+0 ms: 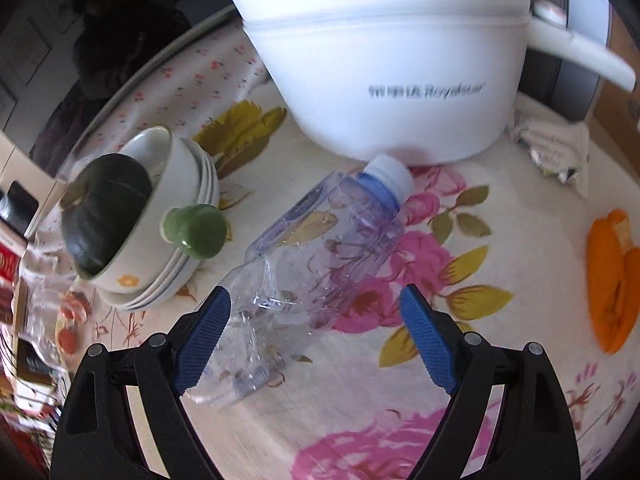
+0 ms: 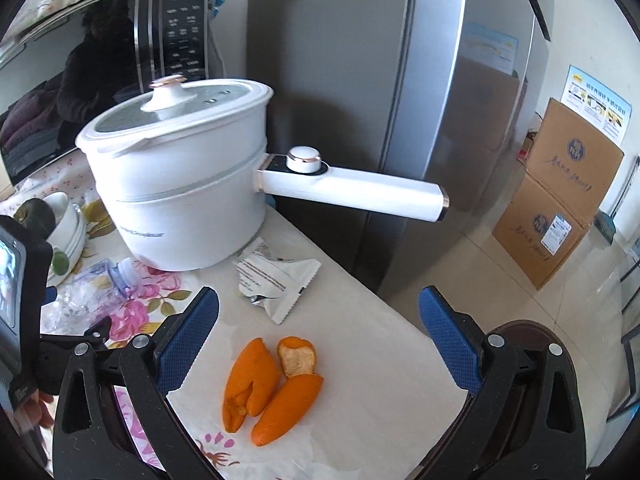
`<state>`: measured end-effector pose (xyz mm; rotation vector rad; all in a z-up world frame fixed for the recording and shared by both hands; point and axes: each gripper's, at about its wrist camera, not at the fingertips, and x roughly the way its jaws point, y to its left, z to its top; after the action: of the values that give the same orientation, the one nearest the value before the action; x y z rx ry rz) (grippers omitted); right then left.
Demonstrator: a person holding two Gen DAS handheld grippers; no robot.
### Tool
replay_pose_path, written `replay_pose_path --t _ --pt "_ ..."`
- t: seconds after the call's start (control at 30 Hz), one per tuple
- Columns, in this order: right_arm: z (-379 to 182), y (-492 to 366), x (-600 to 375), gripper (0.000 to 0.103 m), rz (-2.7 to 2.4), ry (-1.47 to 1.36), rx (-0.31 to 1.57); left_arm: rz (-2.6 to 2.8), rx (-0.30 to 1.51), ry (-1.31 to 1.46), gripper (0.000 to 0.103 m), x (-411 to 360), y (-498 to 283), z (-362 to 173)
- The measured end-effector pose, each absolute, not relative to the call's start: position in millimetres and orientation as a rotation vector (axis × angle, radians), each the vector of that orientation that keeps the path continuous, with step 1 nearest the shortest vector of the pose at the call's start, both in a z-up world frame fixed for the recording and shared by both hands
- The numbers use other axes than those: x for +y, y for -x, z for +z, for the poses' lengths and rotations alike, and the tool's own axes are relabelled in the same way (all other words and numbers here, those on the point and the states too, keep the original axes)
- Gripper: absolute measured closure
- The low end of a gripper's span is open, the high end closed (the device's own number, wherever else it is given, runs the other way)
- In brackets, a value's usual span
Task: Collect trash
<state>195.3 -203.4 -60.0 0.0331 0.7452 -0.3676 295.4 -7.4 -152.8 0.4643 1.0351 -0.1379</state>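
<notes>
The printed name on the white pot (image 1: 384, 80) is smeared by blur and only partly readable, and the pot's top runs off the upper edge of the left wrist view. The orange peel (image 1: 612, 280) there is blurred too. The lower end of the crushed bottle (image 1: 304, 248) sits behind a blue pad (image 1: 202, 344). Print on the torn wrapper (image 2: 276, 276) is too small to read. A dark reflected figure (image 2: 96, 76) shows no detail
</notes>
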Motion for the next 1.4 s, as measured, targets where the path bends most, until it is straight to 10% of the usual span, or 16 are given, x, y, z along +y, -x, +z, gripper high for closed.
replay_pose_path --t 0.43,0.6,0.67,0.83,0.9,0.93,0.97,1.0,1.4 --pt "-77.6 -204.4 -260.5 0.007 -0.409 -0.254 0.841 -0.253 1.034 -0.728 0.016 -39.0 -283.5 -166.7" --pt "-95.3 -208.4 -272.1 0.007 -0.360 -0.329 0.925 -0.183 0.975 -0.703 0.058 -31.2 -272.4 -153.7" --pt "-106.4 -209.9 -277.4 0.007 -0.327 -0.388 0.981 -0.202 0.983 -0.622 0.098 -19.5 -264.9 -141.1" --pt "-134.3 -210.9 -271.0 0.007 -0.239 -0.483 1.096 -0.293 1.070 -0.473 0.103 2.9 -236.6 -139.2" --pt "-139.3 -210.6 -264.0 0.007 -0.228 -0.473 1.116 -0.344 1.095 -0.364 0.097 17.9 -227.2 -131.5" --pt "-139.3 -209.7 -260.4 0.007 -0.224 -0.465 1.120 -0.345 1.099 -0.338 0.076 23.3 -226.0 -128.4" --pt "-139.4 -209.8 -256.9 0.007 -0.220 -0.459 1.120 -0.327 1.089 -0.321 0.028 31.7 -228.2 -121.8" --pt "-138.4 -209.6 -255.3 0.007 -0.219 -0.455 1.116 -0.302 1.054 -0.319 0.012 37.2 -228.2 -114.8" --pt "-132.2 -213.3 -261.1 0.007 -0.235 -0.460 1.088 -0.361 1.123 -0.430 0.008 46.6 -308.7 -138.5"
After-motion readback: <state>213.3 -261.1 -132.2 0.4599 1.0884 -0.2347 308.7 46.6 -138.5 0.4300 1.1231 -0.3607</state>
